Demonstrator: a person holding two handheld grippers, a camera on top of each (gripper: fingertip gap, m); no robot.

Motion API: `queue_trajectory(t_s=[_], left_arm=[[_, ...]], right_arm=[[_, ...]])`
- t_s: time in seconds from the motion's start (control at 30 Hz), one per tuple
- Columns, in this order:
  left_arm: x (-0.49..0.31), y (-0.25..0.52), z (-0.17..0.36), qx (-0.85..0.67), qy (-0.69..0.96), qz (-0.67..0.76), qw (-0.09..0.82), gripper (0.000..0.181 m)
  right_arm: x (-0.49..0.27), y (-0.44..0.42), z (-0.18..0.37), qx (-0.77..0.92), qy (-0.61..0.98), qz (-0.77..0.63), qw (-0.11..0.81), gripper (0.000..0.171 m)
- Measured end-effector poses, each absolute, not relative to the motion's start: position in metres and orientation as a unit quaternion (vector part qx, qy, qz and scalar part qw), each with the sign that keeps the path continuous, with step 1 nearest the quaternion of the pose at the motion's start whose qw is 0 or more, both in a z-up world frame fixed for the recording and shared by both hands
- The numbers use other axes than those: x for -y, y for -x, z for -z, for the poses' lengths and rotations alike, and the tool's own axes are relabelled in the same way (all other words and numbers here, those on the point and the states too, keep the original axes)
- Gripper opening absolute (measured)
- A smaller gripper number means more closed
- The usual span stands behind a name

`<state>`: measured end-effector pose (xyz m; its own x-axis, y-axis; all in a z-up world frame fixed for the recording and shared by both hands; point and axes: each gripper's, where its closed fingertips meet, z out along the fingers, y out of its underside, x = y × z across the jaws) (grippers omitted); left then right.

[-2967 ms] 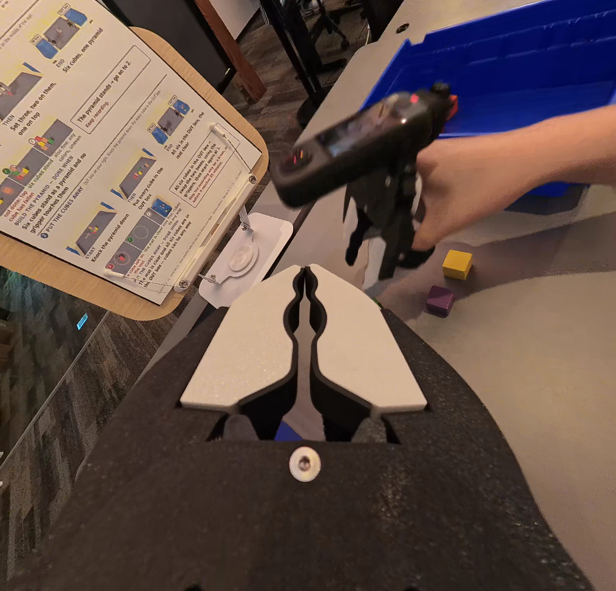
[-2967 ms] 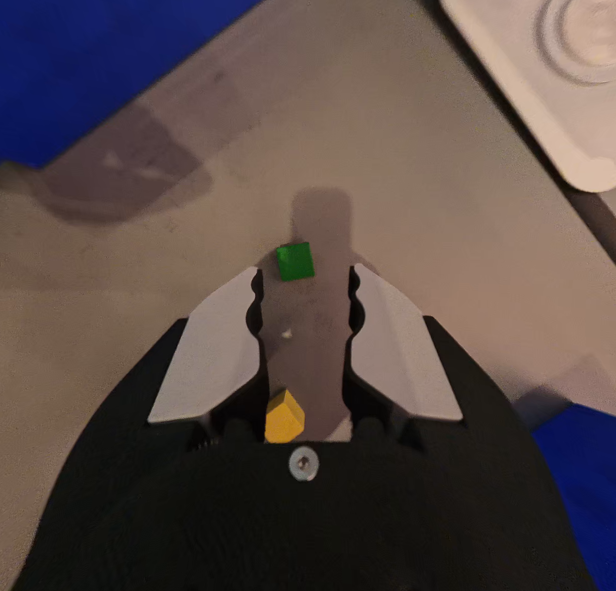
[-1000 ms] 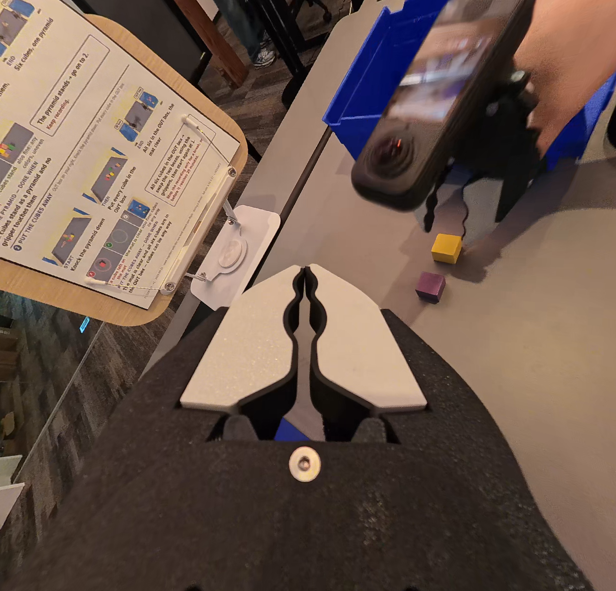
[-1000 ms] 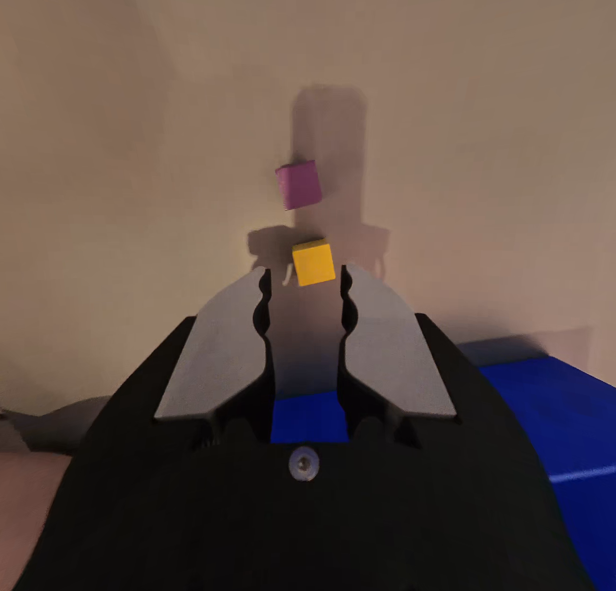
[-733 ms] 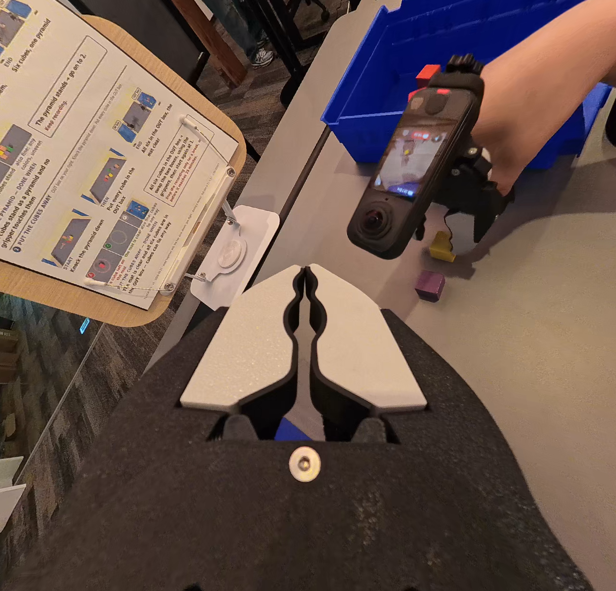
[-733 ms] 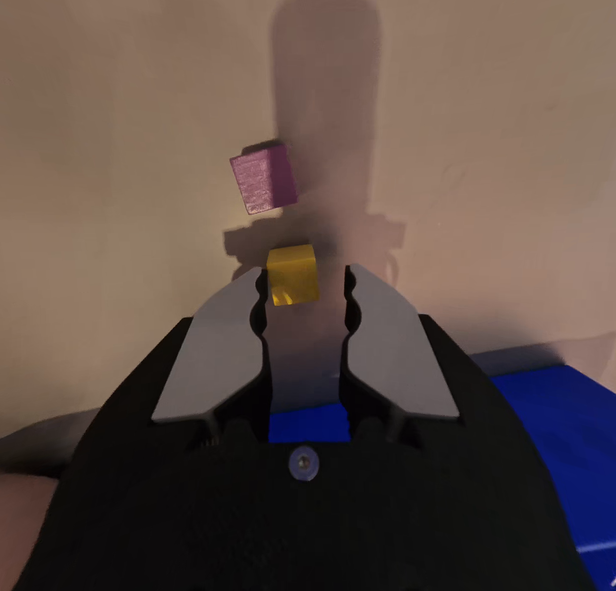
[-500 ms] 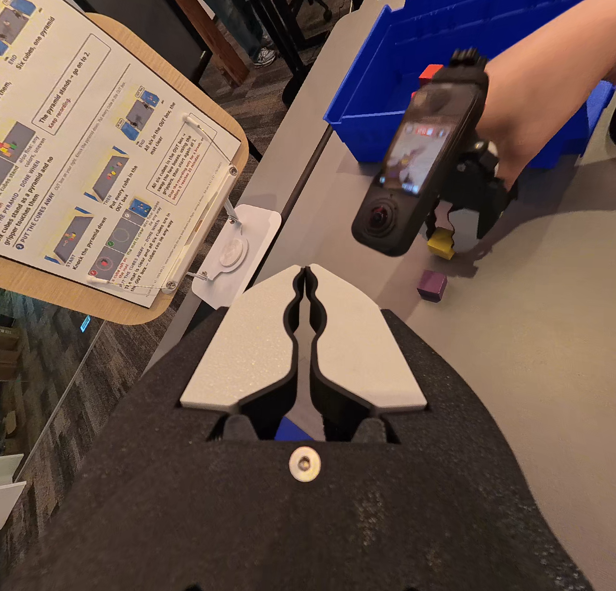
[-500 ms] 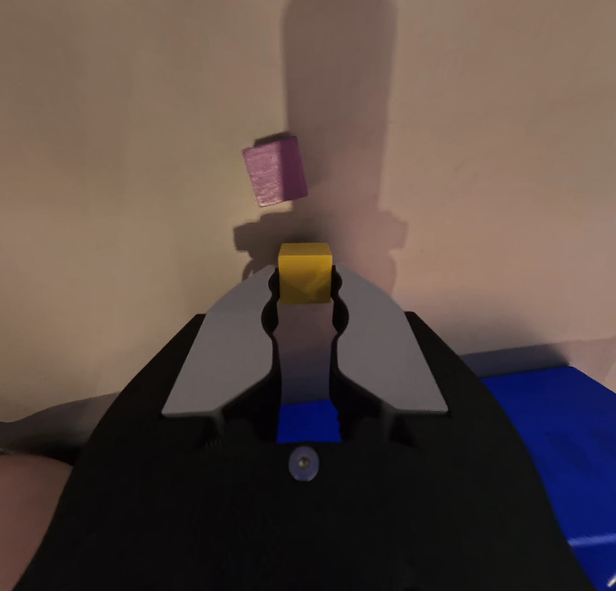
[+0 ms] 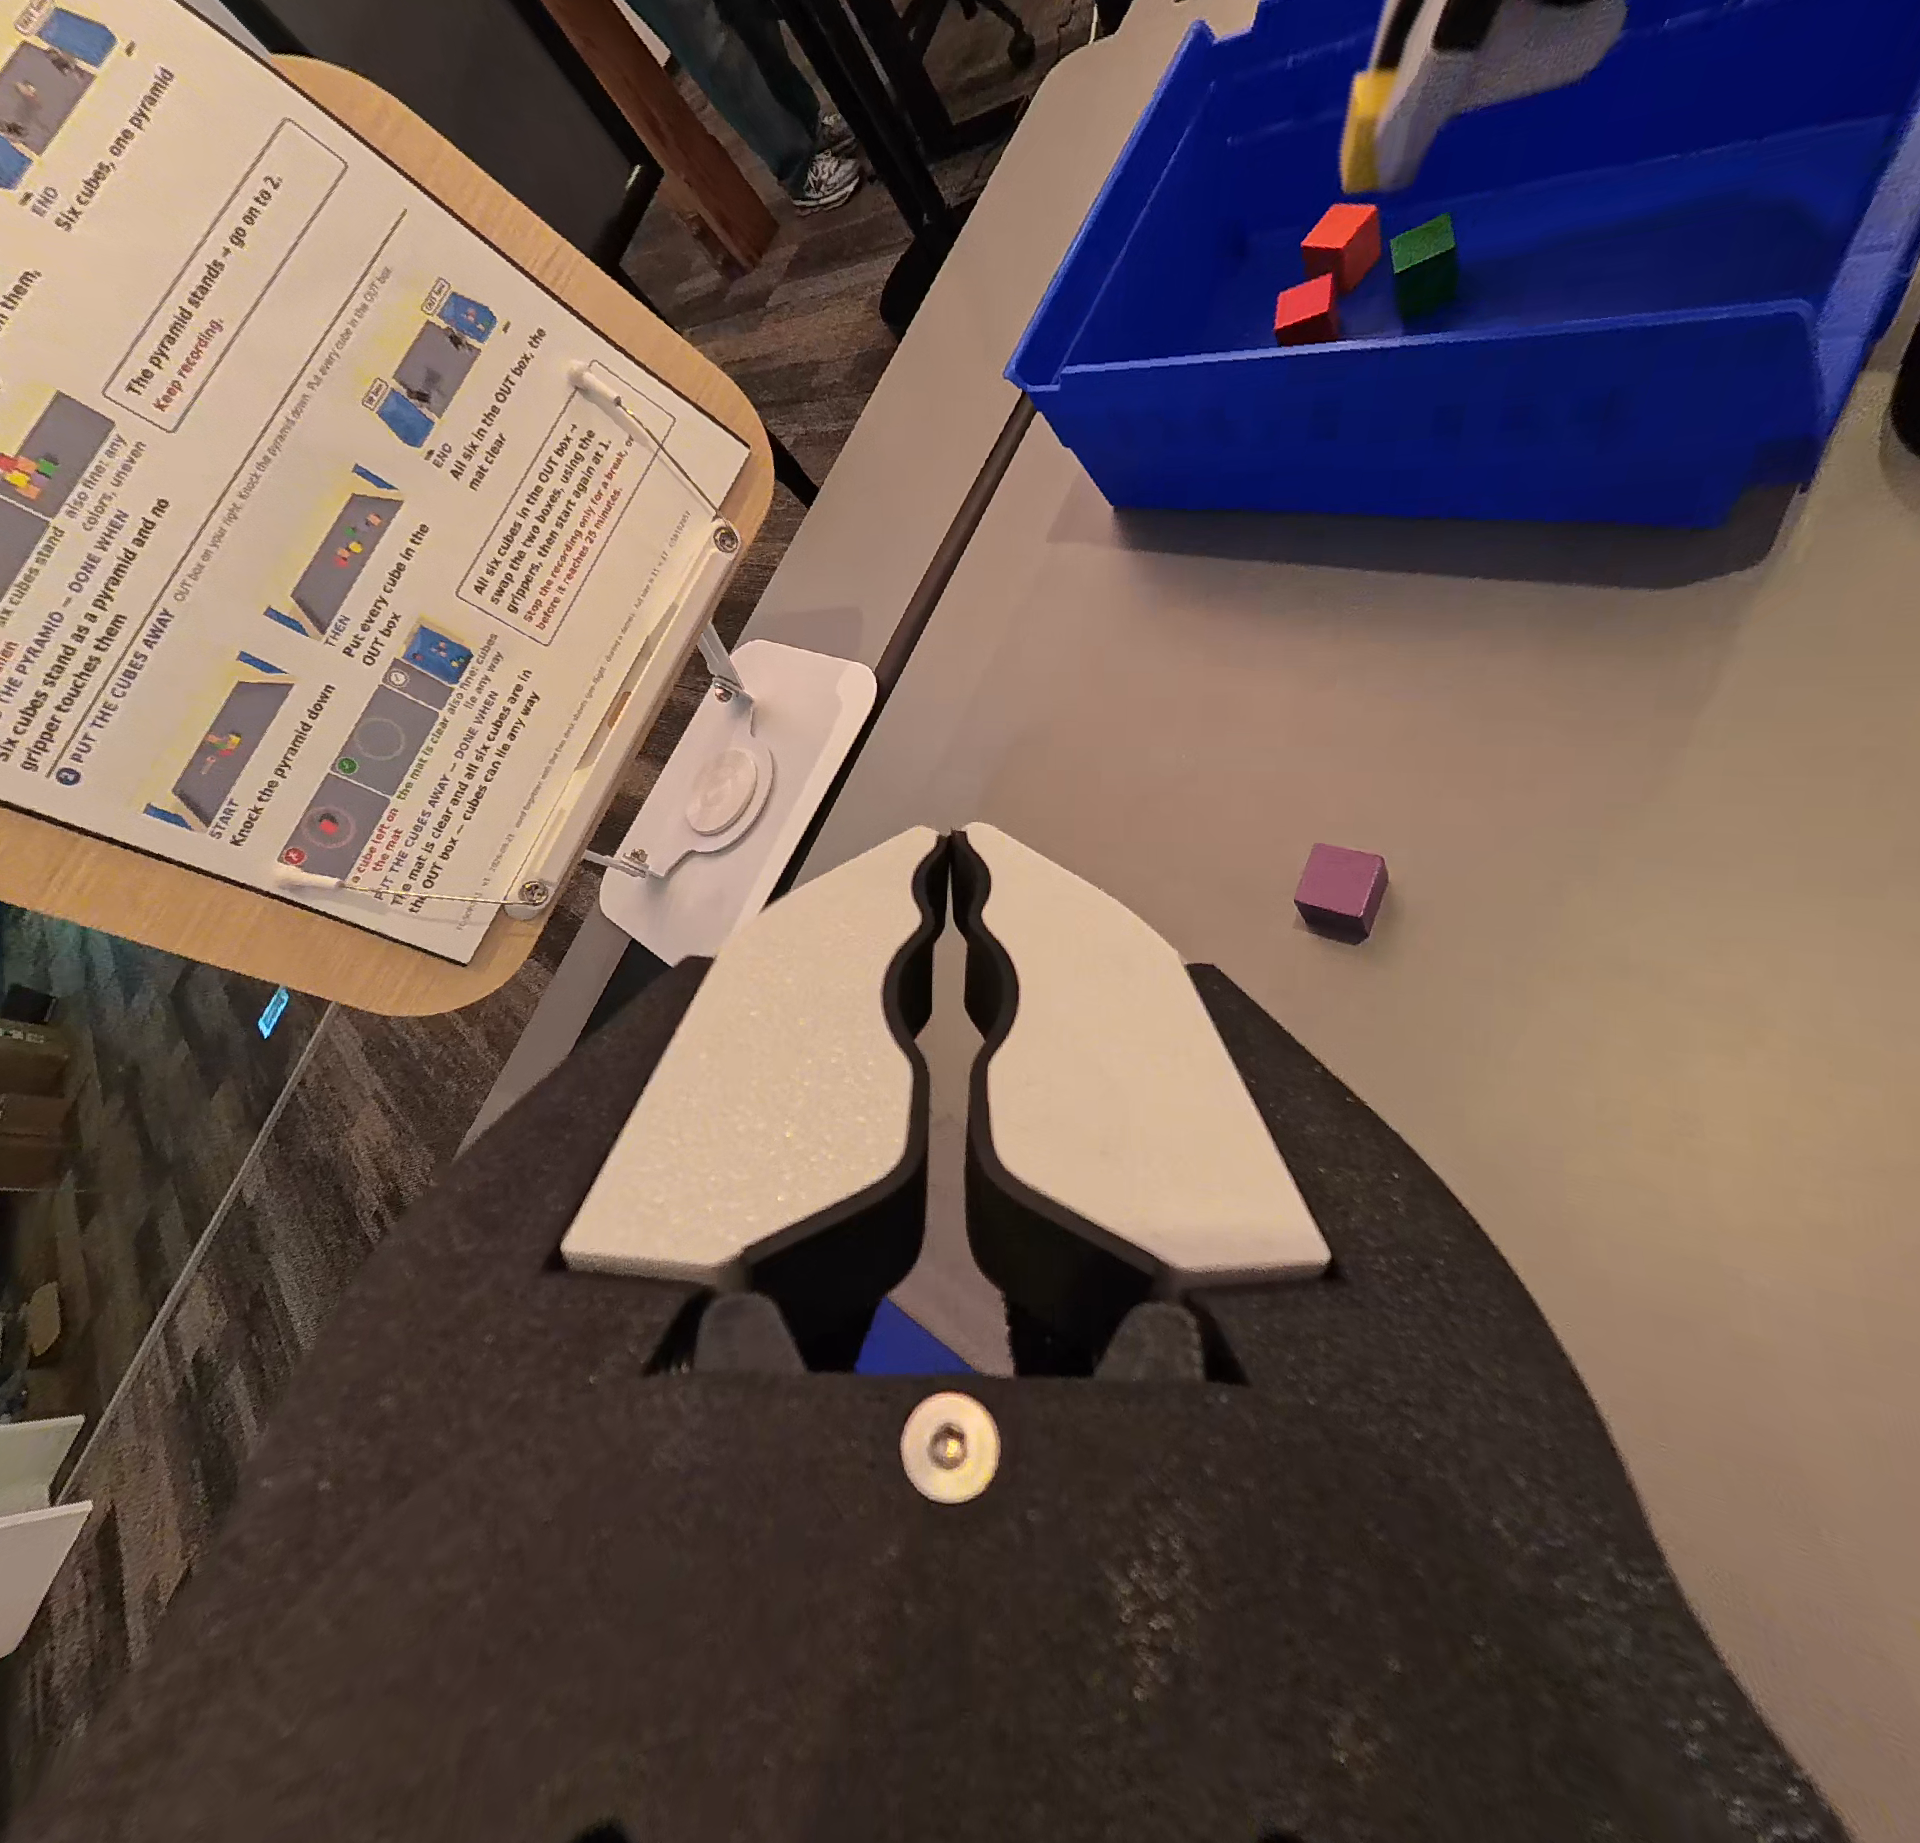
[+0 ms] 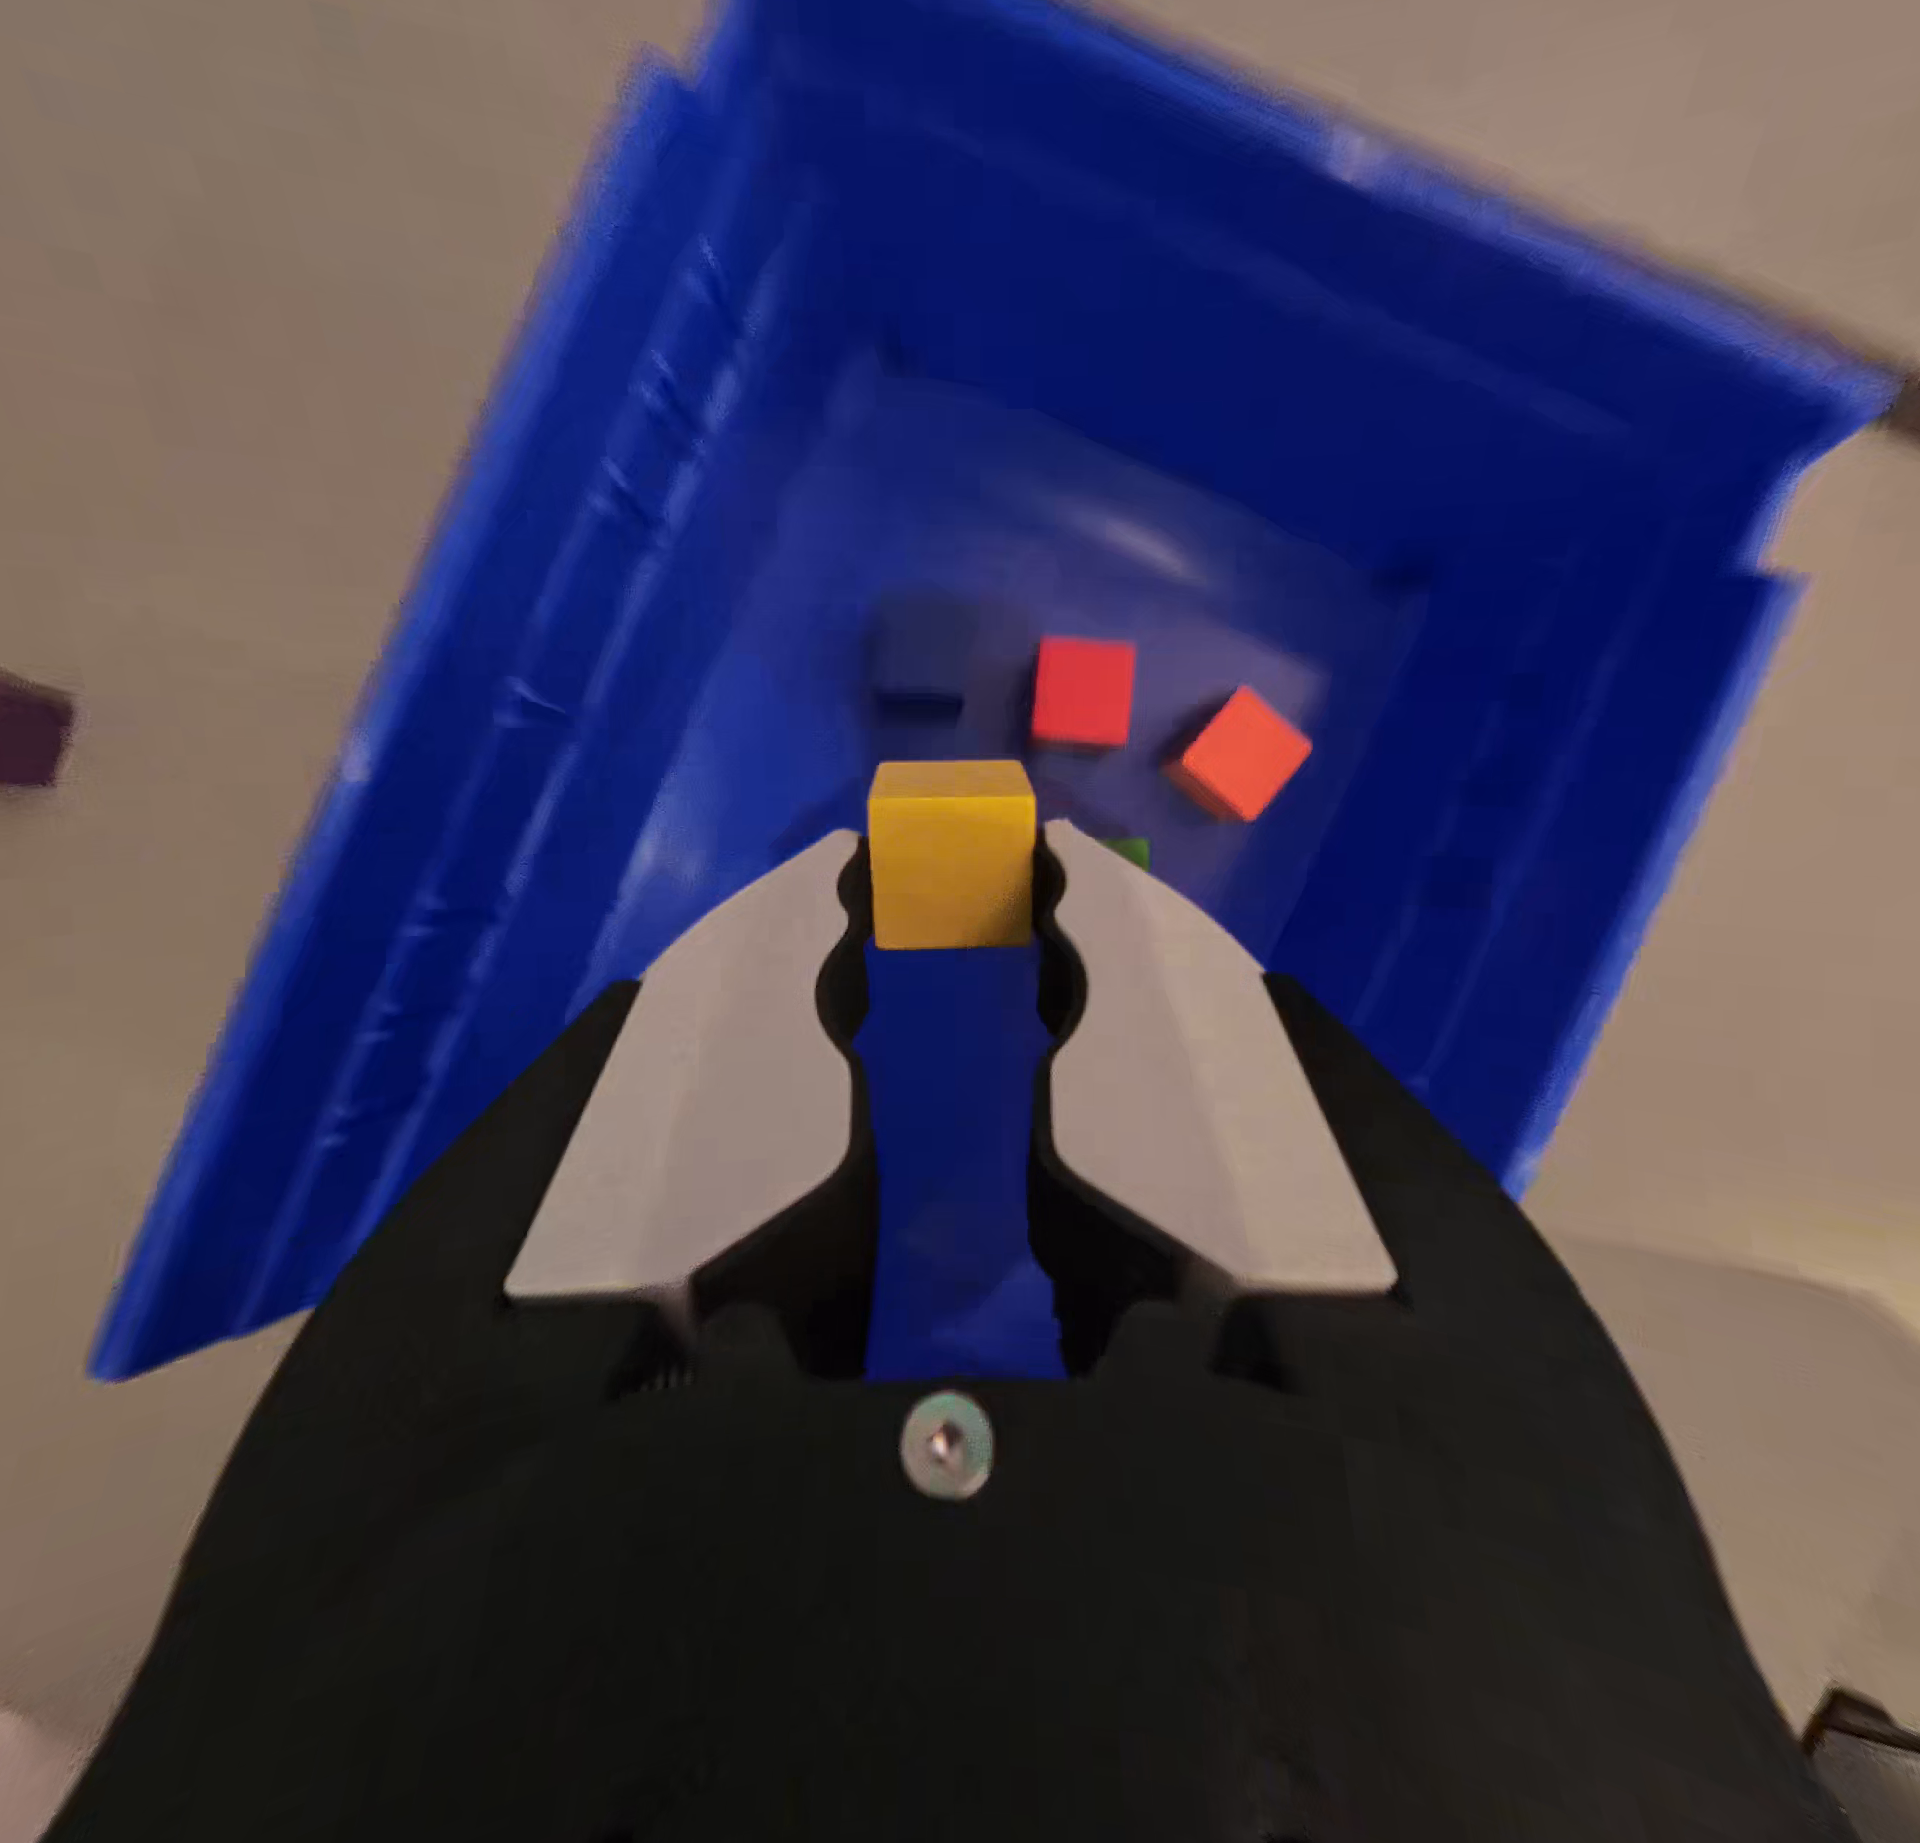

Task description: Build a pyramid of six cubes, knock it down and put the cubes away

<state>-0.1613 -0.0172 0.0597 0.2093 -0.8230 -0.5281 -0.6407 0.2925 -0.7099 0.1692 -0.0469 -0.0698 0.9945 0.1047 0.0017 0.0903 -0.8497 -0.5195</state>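
Observation:
My right gripper (image 10: 951, 848) is shut on a yellow cube (image 10: 951, 853) and holds it above the blue bin (image 10: 520, 754). It also shows in the left wrist view (image 9: 1377, 126), over the bin (image 9: 1455, 422). Inside the bin lie a red cube (image 10: 1084, 694), an orange cube (image 10: 1240, 752), a dark blue cube (image 10: 923, 663) and a green cube (image 10: 1132, 851), mostly hidden by my finger. The left wrist view shows the red (image 9: 1307, 307), orange (image 9: 1342, 243) and green (image 9: 1423, 261) cubes. A purple cube (image 9: 1340, 889) lies alone on the grey table. My left gripper (image 9: 951, 843) is shut and empty near the table's left edge.
An instruction sheet on a wooden board (image 9: 312, 505) stands on a white base (image 9: 748, 785) at the table's left edge. The purple cube shows at the left edge of the right wrist view (image 10: 31, 733). Office chairs and a floor lie beyond the table. Left tips to right tips: about 35 centimeters.
My right gripper closed on the yellow cube, lifted it off the table and carried it over the blue bin. The left gripper has stayed shut and nearly still.

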Motion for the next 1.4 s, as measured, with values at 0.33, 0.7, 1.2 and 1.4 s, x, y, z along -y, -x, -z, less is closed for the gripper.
queue_trajectory(t_s=[0.33, 0.7, 1.2, 1.4], left_arm=[[0.015, 0.157, -0.050, -0.629, 0.592, 0.083, 0.497, 0.000], [0.015, 0.161, -0.056, -0.624, 0.591, 0.083, 0.503, 0.000], [0.002, 0.185, -0.077, -0.587, 0.606, 0.092, 0.529, 0.000], [0.005, 0.178, -0.069, -0.600, 0.603, 0.086, 0.518, 0.000]], right_arm=[[0.044, -0.155, 0.143, 0.127, 0.979, -0.031, 0.154, 0.031], [0.017, -0.045, -0.018, 0.276, 0.858, 0.015, 0.433, 0.054], [0.044, 0.114, 0.135, 0.599, 0.778, -0.036, 0.188, 0.046], [0.043, 0.112, 0.152, 0.595, 0.786, -0.038, 0.164, 0.042]])
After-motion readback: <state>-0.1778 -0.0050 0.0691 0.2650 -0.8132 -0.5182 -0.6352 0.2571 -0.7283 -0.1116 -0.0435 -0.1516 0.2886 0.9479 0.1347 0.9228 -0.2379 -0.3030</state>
